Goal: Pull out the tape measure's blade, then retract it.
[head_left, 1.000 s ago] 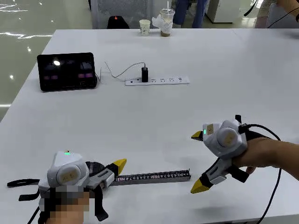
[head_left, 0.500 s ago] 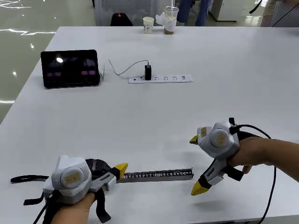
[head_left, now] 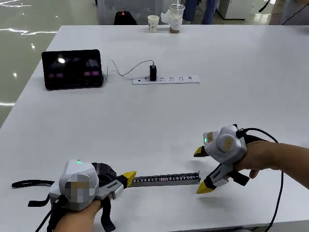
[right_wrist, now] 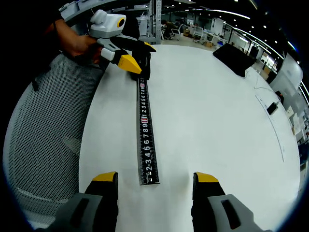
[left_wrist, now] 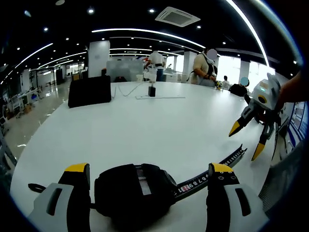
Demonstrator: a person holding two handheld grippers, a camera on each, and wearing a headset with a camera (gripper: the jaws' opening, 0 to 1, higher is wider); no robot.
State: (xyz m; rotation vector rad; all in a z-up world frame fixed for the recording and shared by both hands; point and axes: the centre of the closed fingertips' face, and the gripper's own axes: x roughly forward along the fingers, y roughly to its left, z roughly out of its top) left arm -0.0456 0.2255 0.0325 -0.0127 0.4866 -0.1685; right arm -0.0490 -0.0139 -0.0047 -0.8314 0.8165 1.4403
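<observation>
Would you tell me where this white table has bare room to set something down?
Bare: the middle between the white power strip and the dark tape blade, and the right side. Crowded: the near edge, with the black tape measure case, left gripper and right gripper.

On the table (head_left: 169, 121), the blade (head_left: 166, 179) runs right from the tape measure's case (head_left: 104, 171).

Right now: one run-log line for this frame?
blade: extended, flat on table | left gripper: open, straddling tape measure case | right gripper: open, blade tip between jaws, not touching | phase: retract pending
</observation>
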